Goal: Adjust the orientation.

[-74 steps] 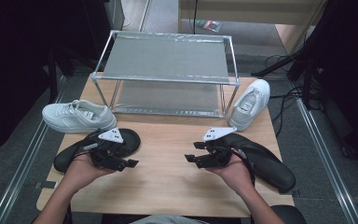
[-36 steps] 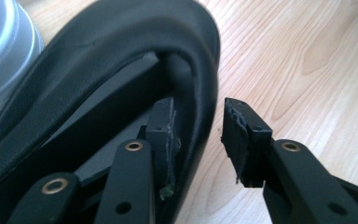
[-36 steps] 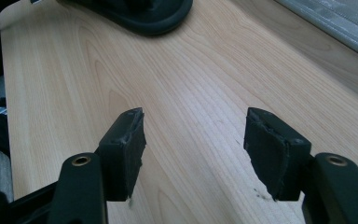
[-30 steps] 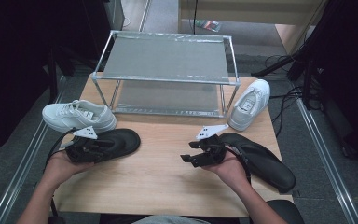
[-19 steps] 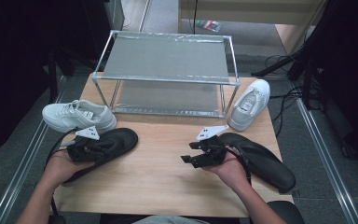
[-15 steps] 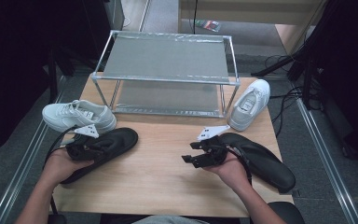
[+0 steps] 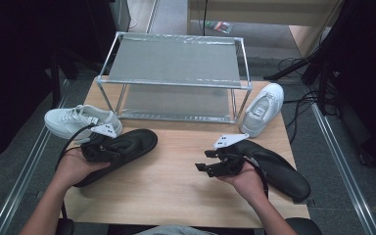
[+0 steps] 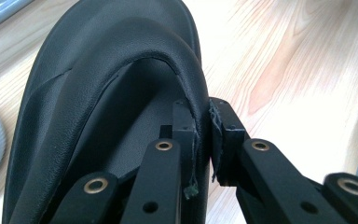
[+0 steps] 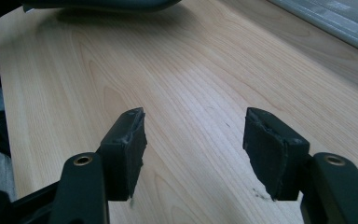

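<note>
My left gripper [image 7: 99,148] is shut on the collar of a black slip-on shoe [image 7: 127,146] at the table's left. In the left gripper view the pads [image 8: 226,135] pinch the shoe's [image 8: 98,93] side wall near the heel; its jaws have just been closing on it. The shoe's heel end is raised in the hand and its toe points toward the rack. My right gripper [image 7: 204,164] hovers open over bare wood at mid-table, nothing between its fingers [image 9: 193,135]. A second black shoe [image 7: 279,169] lies just behind the right hand.
A two-tier metal shoe rack [image 7: 176,73] stands at the table's far side. One white sneaker [image 7: 78,120] lies left of it, another white sneaker [image 7: 262,110] leans at its right front leg. Cables trail on the floor at right.
The left gripper has closed on the black shoe and lifted it slightly, shifting it right and toward the rack. The right hand has stayed put.
</note>
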The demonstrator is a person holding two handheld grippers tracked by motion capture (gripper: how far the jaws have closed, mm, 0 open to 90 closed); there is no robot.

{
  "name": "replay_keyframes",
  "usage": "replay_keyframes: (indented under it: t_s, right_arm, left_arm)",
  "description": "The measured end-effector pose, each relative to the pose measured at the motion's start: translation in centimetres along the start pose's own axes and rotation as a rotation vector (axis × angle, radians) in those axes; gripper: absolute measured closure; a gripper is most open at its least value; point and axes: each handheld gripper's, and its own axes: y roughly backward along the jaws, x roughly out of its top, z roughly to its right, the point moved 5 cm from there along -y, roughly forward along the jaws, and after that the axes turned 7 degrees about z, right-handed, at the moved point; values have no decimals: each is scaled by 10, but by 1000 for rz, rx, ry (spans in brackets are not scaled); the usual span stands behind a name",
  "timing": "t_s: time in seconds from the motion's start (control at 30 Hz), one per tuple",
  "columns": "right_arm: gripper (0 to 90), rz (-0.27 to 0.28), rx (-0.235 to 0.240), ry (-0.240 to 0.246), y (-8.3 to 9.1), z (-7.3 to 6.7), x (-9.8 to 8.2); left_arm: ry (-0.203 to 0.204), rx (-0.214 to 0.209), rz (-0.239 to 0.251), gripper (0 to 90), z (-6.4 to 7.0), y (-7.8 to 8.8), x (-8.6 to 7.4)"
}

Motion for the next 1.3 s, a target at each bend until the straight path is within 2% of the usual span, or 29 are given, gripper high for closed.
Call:
replay_keyframes:
  t_s: [0.07,0.17,0.5,0.73,0.87,1.03,1.23,1.3]
  right_arm:
    - [403,4,-7,-2,1,0,-1]
    - [403,8,-12,-1,3,0,-2]
    - [403,12,-43,-18,11,-2,-8]
    - [403,18,-60,-30,17,-1,-13]
    - [403,25,-70,-32,19,-2,-14]
    - [403,23,-89,-32,23,-3,-17]
    - [403,33,-102,-32,24,-3,-19]
    - [403,40,-107,-33,23,-3,-19]
  left_arm:
    - [11,-11,2,824,3,-3,6]
    - [7,-29,-1,824,8,-8,14]
    - [-51,-65,-22,823,28,-30,37]
    - [-56,-113,-10,823,42,-42,52]
    - [-64,-132,-32,823,47,-52,58]
    - [-48,-159,-36,823,52,-62,65]
    - [-58,-134,-53,821,54,-86,71]
    - [-39,-148,-41,820,55,-94,71]
